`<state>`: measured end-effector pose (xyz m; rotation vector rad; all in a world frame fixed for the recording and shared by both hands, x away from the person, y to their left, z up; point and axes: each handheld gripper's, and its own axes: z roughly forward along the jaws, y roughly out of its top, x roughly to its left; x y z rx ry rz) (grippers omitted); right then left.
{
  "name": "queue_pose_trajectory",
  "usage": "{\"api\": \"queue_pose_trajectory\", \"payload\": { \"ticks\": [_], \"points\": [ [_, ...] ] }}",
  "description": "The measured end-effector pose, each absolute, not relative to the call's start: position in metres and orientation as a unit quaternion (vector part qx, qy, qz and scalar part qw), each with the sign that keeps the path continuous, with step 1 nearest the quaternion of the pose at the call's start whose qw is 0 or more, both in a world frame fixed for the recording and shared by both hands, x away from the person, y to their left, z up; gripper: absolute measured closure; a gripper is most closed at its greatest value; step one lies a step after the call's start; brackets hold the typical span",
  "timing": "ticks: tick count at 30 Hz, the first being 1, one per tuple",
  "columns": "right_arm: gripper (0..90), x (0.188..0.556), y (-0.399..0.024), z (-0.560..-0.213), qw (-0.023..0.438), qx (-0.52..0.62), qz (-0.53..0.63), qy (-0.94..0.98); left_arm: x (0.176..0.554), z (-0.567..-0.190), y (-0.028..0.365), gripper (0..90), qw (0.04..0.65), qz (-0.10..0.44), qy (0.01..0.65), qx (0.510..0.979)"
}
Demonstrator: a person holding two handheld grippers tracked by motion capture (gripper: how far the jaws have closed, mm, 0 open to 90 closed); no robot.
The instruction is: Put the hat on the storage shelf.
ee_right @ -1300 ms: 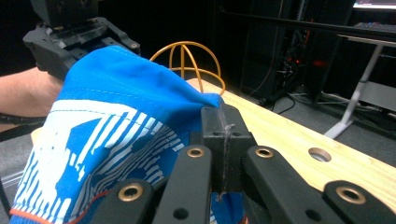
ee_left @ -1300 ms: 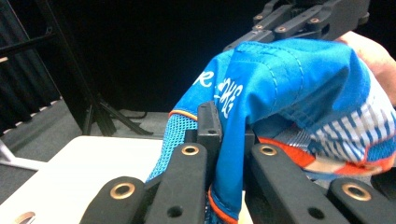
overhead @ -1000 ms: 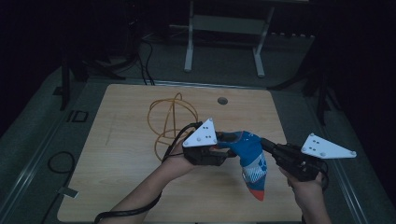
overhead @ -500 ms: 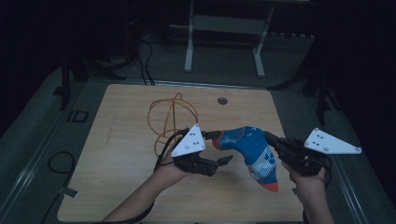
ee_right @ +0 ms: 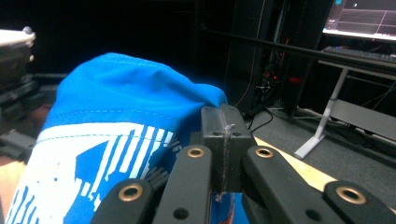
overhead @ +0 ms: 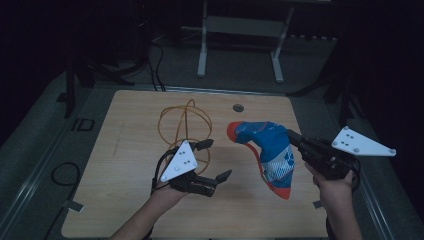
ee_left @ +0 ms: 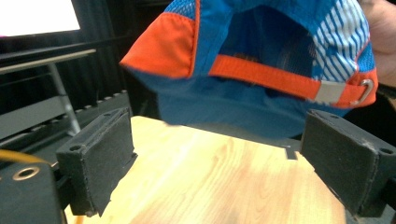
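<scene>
One blue and orange cap (overhead: 267, 150), one looped orange cord (overhead: 184, 120) and two hand-held grippers, a left gripper (overhead: 215, 160) and a right gripper (overhead: 294, 137), are at one wooden surface (overhead: 125, 125), which has one round hole (overhead: 238, 107).

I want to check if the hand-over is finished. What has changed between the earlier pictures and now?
The left gripper has let go of the blue and orange fabric cap: its jaws have just been opening, nothing is between them, and it moved away toward the left and nearer the person. The cap now hangs from the right gripper alone, lifted slightly. The orange cable loop and the wooden table stayed as they were.
</scene>
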<state>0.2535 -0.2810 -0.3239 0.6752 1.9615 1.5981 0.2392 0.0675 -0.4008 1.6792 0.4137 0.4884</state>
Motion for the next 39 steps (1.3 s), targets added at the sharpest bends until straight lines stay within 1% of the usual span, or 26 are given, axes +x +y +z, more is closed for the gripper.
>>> {"api": "queue_pose_trajectory", "payload": {
  "ticks": [8,9,11,18,21,23,29,39],
  "points": [
    [90.0,0.267,-0.271,-0.312,0.263,0.251,0.593,0.718,0.229,-0.414,0.087,10.2,0.608,0.237,0.195,0.733],
    [90.0,0.269,-0.269,-0.310,0.265,0.250,0.592,0.719,0.228,-0.417,0.090,10.2,0.607,0.236,0.199,0.732],
    [90.0,0.273,-0.265,-0.306,0.265,0.251,0.593,0.718,0.226,-0.423,0.097,10.2,0.600,0.255,0.207,0.729],
    [90.0,0.285,-0.249,-0.295,0.267,0.247,0.593,0.718,0.223,-0.444,0.118,10.1,0.586,0.268,0.239,0.726],
    [90.0,0.293,-0.236,-0.290,0.269,0.244,0.588,0.723,0.221,-0.454,0.126,10.1,0.580,0.275,0.247,0.726],
    [90.0,0.299,-0.228,-0.288,0.261,0.243,0.591,0.724,0.219,-0.462,0.131,10.1,0.577,0.276,0.254,0.725],
    [90.0,0.313,-0.205,-0.283,0.256,0.240,0.587,0.730,0.216,-0.486,0.148,10.1,0.576,0.275,0.281,0.717],
    [90.0,0.337,-0.159,-0.274,0.247,0.235,0.578,0.742,0.209,-0.527,0.175,10.2,0.557,0.276,0.326,0.713]
  ]
}}
